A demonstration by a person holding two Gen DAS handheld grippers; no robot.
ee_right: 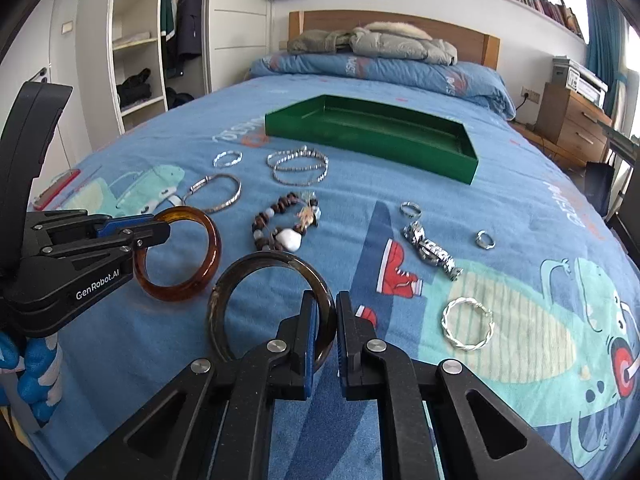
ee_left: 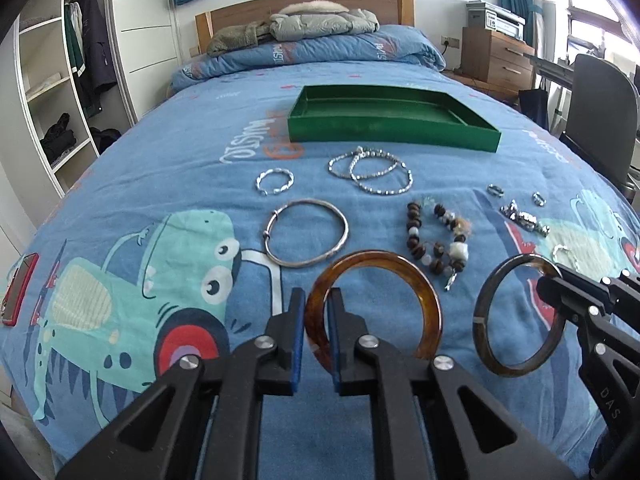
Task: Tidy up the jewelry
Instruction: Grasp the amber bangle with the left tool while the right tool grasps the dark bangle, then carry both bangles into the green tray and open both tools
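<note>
My left gripper [ee_left: 317,304] is shut on the left side of an amber bangle [ee_left: 424,288], which also shows in the right wrist view [ee_right: 200,276]. My right gripper [ee_right: 327,306] is shut on the right side of a dark brown bangle [ee_right: 240,270], seen from the left wrist view too [ee_left: 486,300]. Both bangles sit low over the blue bedspread. An empty green tray [ee_left: 392,136] lies farther up the bed. Between are a silver bangle [ee_left: 276,216], silver chains [ee_left: 370,174], a bead bracelet [ee_left: 436,240], a watch [ee_right: 430,248], rings [ee_right: 411,210] and a twisted silver hoop [ee_right: 468,324].
A red phone [ee_left: 18,290] lies at the bed's left edge. Folded jackets [ee_left: 320,22] rest on the pillow by the headboard. A wardrobe with shelves stands left; a wooden drawer unit [ee_left: 496,54] and a chair [ee_left: 600,100] stand right of the bed.
</note>
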